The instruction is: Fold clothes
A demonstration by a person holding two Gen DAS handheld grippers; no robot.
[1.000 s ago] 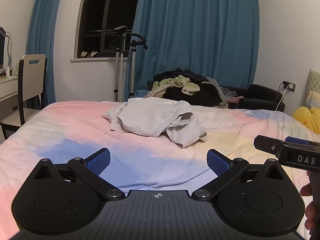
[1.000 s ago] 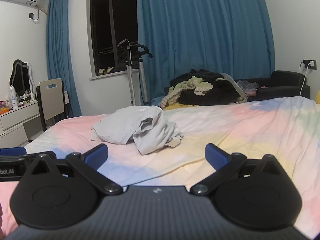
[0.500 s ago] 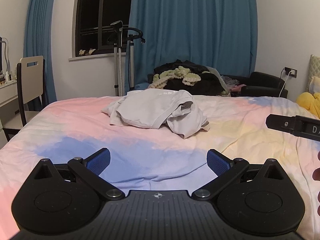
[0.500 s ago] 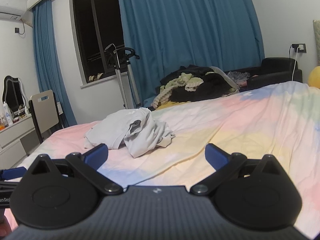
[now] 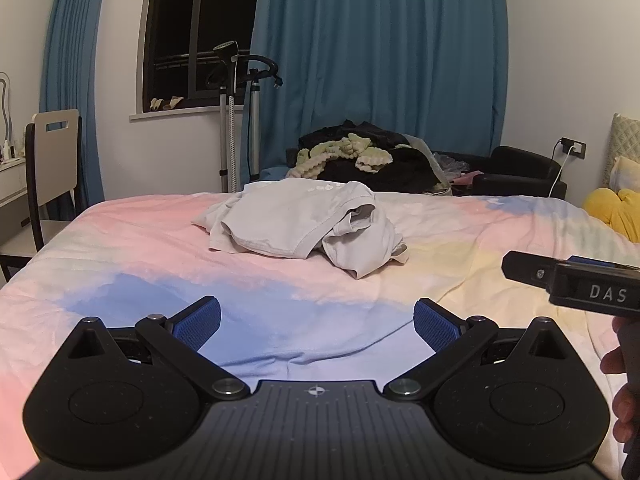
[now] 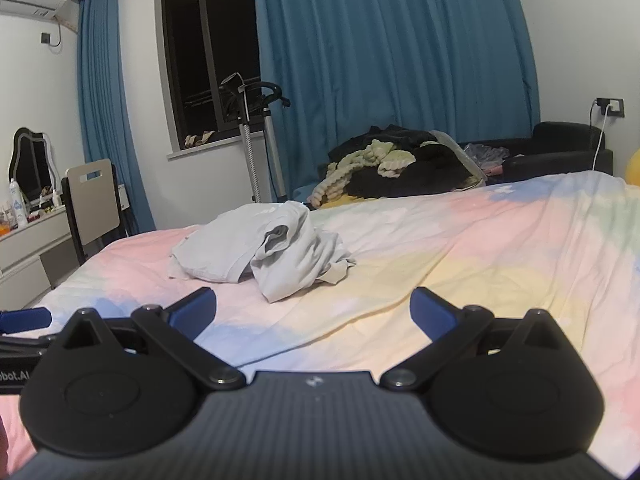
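Observation:
A crumpled light grey garment (image 5: pixel 304 224) lies in a heap on the pastel bed (image 5: pixel 160 264), toward its far side; it also shows in the right wrist view (image 6: pixel 264 248). My left gripper (image 5: pixel 316 324) is open and empty, low over the near part of the bed, well short of the garment. My right gripper (image 6: pixel 314 312) is open and empty too, to the right of the left one and equally short of the garment. Its side shows at the right edge of the left wrist view (image 5: pixel 572 284).
A chair (image 5: pixel 52 160) and dresser (image 6: pixel 28 248) stand left of the bed. A garment steamer stand (image 5: pixel 236 120) is by the window. A dark sofa (image 5: pixel 516 168) with a pile of clothes (image 5: pixel 360 156) sits behind the bed. A yellow cushion (image 5: pixel 616 212) is at right.
Both grippers have shifted slightly and tilted; the garment sits a little nearer in both views. The garment itself has not moved. Both grippers stay open.

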